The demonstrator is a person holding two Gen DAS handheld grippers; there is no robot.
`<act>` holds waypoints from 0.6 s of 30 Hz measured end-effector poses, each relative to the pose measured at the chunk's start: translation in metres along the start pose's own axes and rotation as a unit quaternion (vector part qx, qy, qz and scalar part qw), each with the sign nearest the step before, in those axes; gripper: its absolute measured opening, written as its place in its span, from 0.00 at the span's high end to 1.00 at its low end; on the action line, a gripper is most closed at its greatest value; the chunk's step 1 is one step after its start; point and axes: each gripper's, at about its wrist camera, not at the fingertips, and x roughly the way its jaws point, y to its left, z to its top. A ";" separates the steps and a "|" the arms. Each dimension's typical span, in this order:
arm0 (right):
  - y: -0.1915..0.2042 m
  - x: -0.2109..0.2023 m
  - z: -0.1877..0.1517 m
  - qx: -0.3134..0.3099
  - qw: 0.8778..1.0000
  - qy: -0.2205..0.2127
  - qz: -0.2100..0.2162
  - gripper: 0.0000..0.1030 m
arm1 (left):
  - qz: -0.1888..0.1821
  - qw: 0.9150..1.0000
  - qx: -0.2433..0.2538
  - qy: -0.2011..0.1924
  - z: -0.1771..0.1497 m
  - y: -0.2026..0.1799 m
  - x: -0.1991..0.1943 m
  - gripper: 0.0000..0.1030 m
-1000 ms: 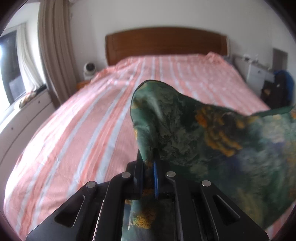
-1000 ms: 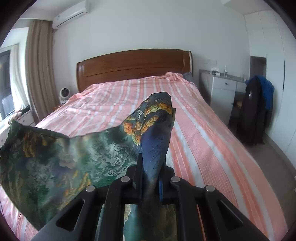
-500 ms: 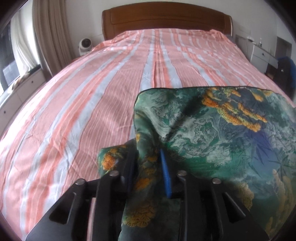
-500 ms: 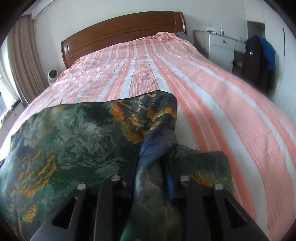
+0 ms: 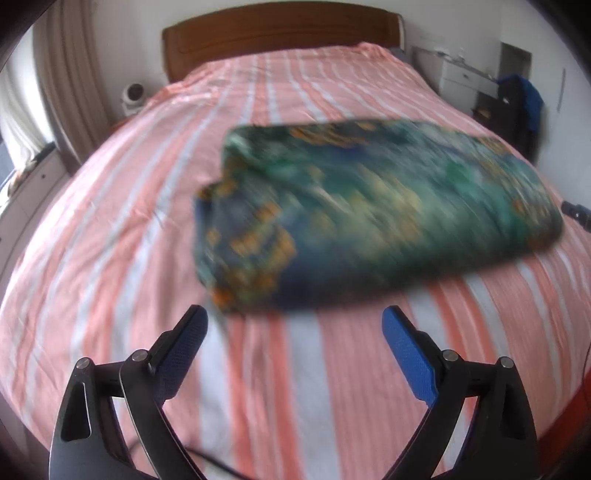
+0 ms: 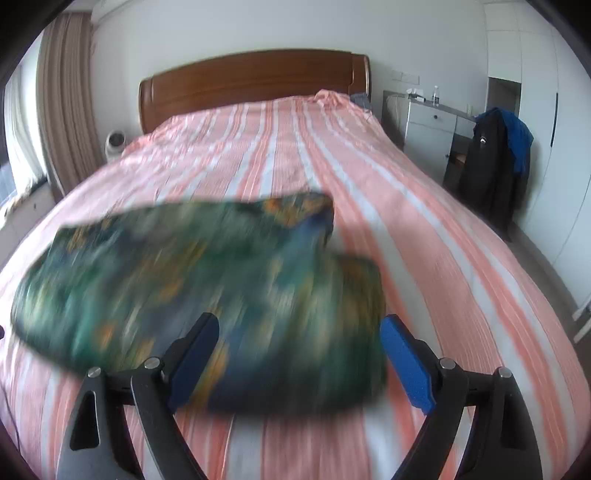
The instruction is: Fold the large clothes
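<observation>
both hand-held grippers (image 5: 295,325) (image 6: 299,332) opened, green garment (image 5: 369,206) released onto bed, folded

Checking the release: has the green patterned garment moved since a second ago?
Yes. The green patterned garment dropped from both grippers onto the pink striped bedspread, lying folded below the wooden headboard.

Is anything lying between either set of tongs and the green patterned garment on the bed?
Nothing visible does. The left tongs and right tongs are both open, with only striped bedspread between them and the folded garment; in the right view the garment fills the gap between the fingers.
</observation>
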 end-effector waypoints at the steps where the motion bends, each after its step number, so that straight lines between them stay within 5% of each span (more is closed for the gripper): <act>1: 0.005 -0.011 -0.011 -0.001 1.000 0.007 -0.002 0.14 | 0.003 1.000 0.008 0.005 -0.011 -0.012 -0.003 0.07; 9: 0.048 -0.074 -0.068 -0.030 0.998 0.012 -0.049 0.10 | 0.016 0.999 0.019 0.033 -0.041 -0.081 0.004 0.07; 14: 0.058 -0.073 -0.093 -0.061 0.994 0.006 -0.092 0.09 | 0.049 0.995 0.057 0.068 -0.040 -0.119 0.035 0.06; 18: 0.050 -0.066 -0.107 -0.053 0.992 0.007 -0.114 0.09 | 0.067 0.994 0.083 0.037 -0.033 -0.144 0.045 0.00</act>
